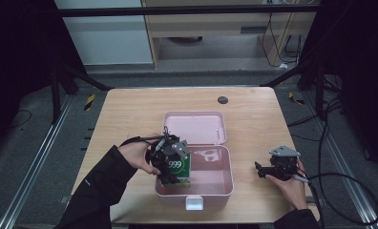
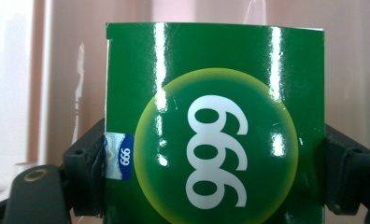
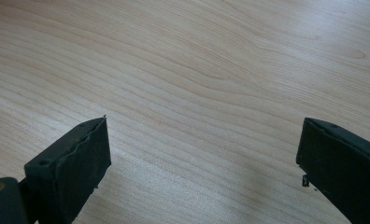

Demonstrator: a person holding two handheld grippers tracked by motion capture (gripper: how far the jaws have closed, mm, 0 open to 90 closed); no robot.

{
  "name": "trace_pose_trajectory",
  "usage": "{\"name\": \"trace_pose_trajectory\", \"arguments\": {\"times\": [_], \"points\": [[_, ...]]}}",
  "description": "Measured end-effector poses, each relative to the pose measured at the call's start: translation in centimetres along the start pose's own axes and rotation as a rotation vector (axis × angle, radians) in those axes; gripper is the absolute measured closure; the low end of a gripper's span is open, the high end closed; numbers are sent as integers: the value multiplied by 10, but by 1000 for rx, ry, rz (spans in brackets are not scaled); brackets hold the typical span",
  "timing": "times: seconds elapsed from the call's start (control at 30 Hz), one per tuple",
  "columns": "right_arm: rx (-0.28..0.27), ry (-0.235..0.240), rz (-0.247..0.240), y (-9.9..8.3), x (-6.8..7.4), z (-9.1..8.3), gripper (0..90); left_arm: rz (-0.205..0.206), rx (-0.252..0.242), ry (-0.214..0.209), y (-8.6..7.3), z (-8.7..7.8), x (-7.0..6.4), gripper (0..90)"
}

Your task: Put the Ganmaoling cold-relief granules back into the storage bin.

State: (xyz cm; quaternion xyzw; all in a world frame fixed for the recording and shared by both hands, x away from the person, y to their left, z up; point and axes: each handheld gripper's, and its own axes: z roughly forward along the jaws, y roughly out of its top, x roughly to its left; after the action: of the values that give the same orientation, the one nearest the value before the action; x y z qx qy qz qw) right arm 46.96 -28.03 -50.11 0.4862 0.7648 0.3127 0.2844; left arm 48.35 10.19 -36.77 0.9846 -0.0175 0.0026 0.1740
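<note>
High view: on the wooden table (image 1: 130,109), a pink lidded box (image 1: 211,188) sits open at the near middle. Inside its left end, the left gripper (image 1: 170,164) clamps a green 999 carton (image 2: 216,126), apparently mid-placement; letting go remains. The right gripper (image 1: 273,168) rests to the right of the box, jaws spread, empty.

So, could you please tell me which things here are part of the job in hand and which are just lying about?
In the job:
- green 999 box, clamped in the left hand-held gripper
- open pink case, box held over it

Lying about:
- right hand-held gripper, open, idle above the table
- dark round disc near the far edge
</note>
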Motion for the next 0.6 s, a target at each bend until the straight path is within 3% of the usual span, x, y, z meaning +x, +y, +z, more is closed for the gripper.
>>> {"name": "trace_pose_trajectory", "arguments": {"times": [0.6], "points": [[6,3,-4,0,1,1,31,-23,17,4,-13,27,1,144]]}}
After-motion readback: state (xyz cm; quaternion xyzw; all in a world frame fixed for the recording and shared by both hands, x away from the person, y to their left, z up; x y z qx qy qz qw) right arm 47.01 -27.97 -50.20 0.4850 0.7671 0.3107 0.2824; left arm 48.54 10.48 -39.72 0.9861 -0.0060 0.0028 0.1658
